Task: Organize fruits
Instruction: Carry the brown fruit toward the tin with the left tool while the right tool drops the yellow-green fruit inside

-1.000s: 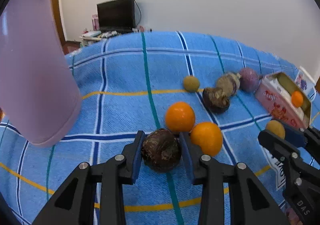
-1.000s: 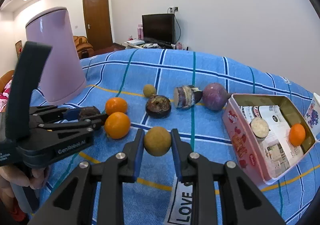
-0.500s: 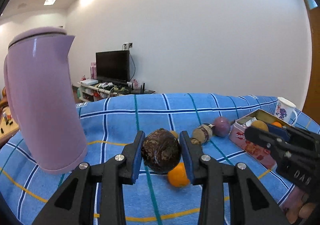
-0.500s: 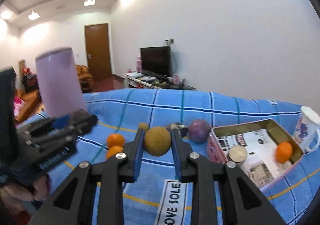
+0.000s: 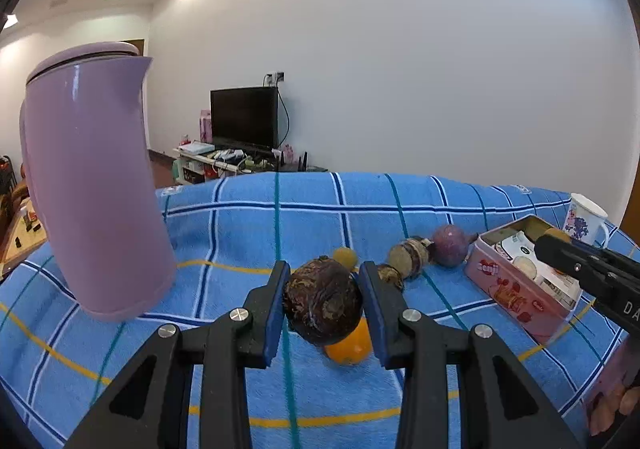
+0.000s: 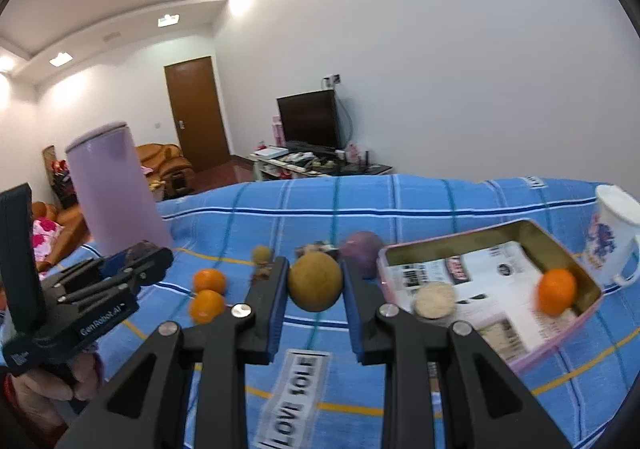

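Observation:
My left gripper (image 5: 323,303) is shut on a dark brown wrinkled fruit (image 5: 322,305), held above the blue checked cloth (image 5: 248,225). An orange (image 5: 349,345) lies just under it. My right gripper (image 6: 314,283) is shut on a round tan fruit (image 6: 314,281), lifted over the cloth left of the pink tin box (image 6: 560,337). The tin holds an orange (image 6: 557,291) and a pale round piece (image 6: 434,299). Two oranges (image 6: 208,293), a small tan fruit (image 6: 261,253), a purple fruit (image 6: 362,249) and a cut striped piece (image 5: 410,255) lie on the cloth.
A tall lilac jug (image 5: 92,185) stands at the left of the cloth. A white printed mug (image 6: 616,233) sits right of the tin. A hand (image 6: 48,381) holds the left gripper's handle. Beyond the cloth are a television (image 5: 245,117), a low stand and a brown door (image 6: 196,113).
Both grippers have risen off the cloth with their fruits and tilted up, so more wall and ceiling show. The right gripper has drawn nearer the tin.

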A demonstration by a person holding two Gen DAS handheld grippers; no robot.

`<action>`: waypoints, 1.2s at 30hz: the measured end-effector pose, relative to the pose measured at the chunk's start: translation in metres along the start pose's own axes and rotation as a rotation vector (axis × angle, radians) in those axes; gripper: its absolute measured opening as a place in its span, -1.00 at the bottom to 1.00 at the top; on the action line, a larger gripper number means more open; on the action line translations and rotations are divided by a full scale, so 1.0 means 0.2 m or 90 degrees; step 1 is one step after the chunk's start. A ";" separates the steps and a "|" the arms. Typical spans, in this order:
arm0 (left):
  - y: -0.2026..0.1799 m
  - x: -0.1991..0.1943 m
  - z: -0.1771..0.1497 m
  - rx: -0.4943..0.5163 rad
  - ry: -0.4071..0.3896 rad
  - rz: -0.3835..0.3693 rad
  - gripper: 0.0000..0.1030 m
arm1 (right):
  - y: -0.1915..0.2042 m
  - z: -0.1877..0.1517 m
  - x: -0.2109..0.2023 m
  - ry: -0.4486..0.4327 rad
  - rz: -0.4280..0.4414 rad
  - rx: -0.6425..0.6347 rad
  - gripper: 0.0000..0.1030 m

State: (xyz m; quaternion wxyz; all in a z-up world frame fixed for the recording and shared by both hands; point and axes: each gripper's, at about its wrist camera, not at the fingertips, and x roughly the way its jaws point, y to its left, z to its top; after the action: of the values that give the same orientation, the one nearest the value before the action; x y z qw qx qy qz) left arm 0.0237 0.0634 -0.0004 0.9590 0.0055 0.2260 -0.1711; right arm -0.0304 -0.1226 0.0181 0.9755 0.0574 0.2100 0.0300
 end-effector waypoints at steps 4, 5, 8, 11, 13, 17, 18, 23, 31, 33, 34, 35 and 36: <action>-0.11 0.00 0.00 0.030 -0.003 0.021 -0.27 | -0.06 0.00 -0.03 -0.004 -0.024 -0.002 -0.43; -0.13 0.00 0.00 0.034 -0.004 0.024 -0.27 | -0.08 0.00 -0.04 -0.006 -0.030 -0.004 -0.43; -0.21 0.00 -0.01 0.041 -0.003 0.026 -0.27 | -0.13 0.01 -0.06 -0.010 -0.044 -0.008 -0.43; -0.27 0.00 0.00 0.046 0.000 0.028 -0.27 | -0.17 0.01 -0.07 -0.016 -0.063 -0.019 -0.43; -0.32 0.00 0.01 0.048 -0.002 0.023 -0.27 | -0.19 0.01 -0.08 -0.021 -0.077 -0.028 -0.43; -0.41 0.00 0.03 0.052 -0.006 0.014 -0.27 | -0.27 0.02 -0.09 -0.024 -0.102 -0.031 -0.43; -0.45 0.00 0.04 0.054 -0.006 0.010 -0.27 | -0.29 0.02 -0.09 -0.024 -0.106 -0.029 -0.43; -0.58 0.02 0.07 0.064 -0.011 -0.014 -0.27 | -0.42 0.04 -0.09 -0.022 -0.132 -0.010 -0.43; -0.80 0.07 0.10 0.082 -0.013 -0.044 -0.27 | -0.64 0.05 -0.10 -0.016 -0.178 0.012 -0.43; -0.84 0.09 0.11 0.084 -0.011 -0.049 -0.27 | -0.69 0.06 -0.09 -0.010 -0.188 0.017 -0.43; -0.86 0.10 0.11 0.084 -0.009 -0.053 -0.27 | -0.71 0.06 -0.09 -0.007 -0.192 0.020 -0.43; -0.88 0.11 0.11 0.083 -0.007 -0.056 -0.27 | -0.74 0.06 -0.09 -0.002 -0.197 0.024 -0.43; -0.90 0.12 0.11 0.083 -0.005 -0.060 -0.27 | -0.77 0.05 -0.08 0.002 -0.198 0.026 -0.43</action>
State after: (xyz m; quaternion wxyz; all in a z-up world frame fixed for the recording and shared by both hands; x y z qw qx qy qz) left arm -0.0053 -0.1162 0.0209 0.9483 0.0569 0.2105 -0.2306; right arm -0.0361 -0.2771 0.0157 0.9667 0.0440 0.2184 -0.1258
